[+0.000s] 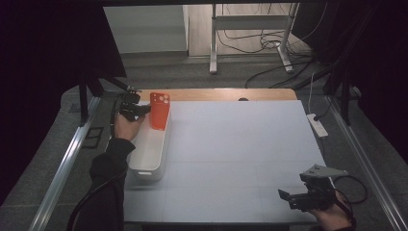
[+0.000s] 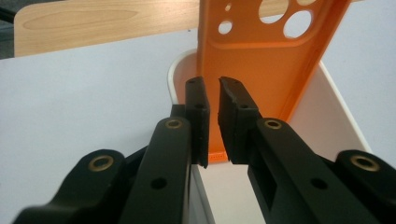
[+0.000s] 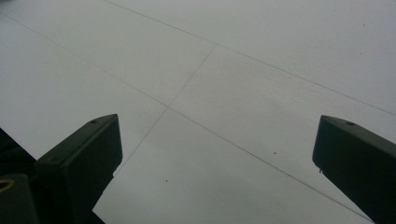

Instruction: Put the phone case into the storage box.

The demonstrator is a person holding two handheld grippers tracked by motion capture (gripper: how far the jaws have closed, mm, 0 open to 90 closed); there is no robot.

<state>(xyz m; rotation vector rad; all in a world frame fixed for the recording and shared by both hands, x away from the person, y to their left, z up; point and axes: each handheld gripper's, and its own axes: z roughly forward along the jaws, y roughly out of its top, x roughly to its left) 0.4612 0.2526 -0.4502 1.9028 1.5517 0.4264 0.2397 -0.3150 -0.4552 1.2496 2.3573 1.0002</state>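
Observation:
An orange phone case (image 1: 159,110) stands upright at the far end of a long white bin (image 1: 146,169) on the left of the table. My left gripper (image 1: 144,109) is level beside the case. In the left gripper view its jaws (image 2: 214,84) stand a narrow gap apart, and the case (image 2: 261,56) with its camera holes rises just beyond them inside the bin (image 2: 327,112). The pads are not pressing on it. At the near right corner of the table, my right gripper (image 1: 287,199) is held open, its jaws (image 3: 217,121) wide apart over bare white surface.
A white mat (image 1: 240,144) covers the table, with a strip of wood (image 1: 216,94) along the far edge. A white power strip (image 1: 317,124) lies off the right side. Beyond the table are a metal stand's legs (image 1: 250,43) and cables on the floor.

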